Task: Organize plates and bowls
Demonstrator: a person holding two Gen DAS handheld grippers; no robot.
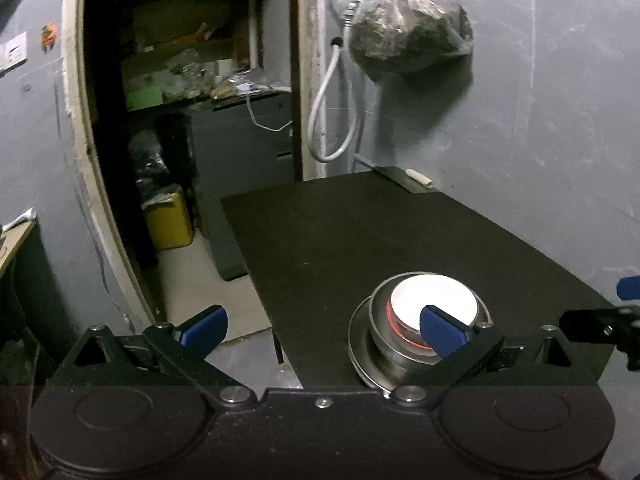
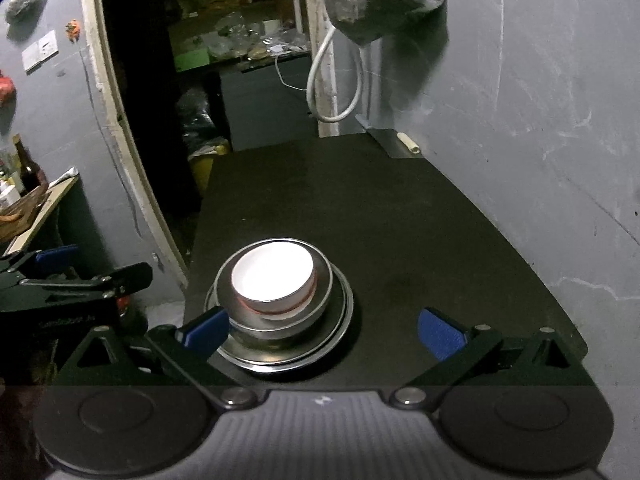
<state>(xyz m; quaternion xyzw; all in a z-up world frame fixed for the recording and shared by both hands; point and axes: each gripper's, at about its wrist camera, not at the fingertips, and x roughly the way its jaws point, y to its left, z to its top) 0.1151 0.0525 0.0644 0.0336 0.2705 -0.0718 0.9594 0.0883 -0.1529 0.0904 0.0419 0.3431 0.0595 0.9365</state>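
Observation:
A stack stands on the black table: a white bowl with a red band sits in a steel bowl, which sits on a steel plate. The same stack shows in the left wrist view: white bowl, steel bowl, plate. My left gripper is open and empty, to the left of the stack, over the table's left edge. My right gripper is open and empty just in front of the stack. The left gripper also shows in the right wrist view.
A grey wall runs along the table's right and back. A plastic bag and a white hose hang from a tap at the back. A dark doorway with clutter and a yellow container lies to the left.

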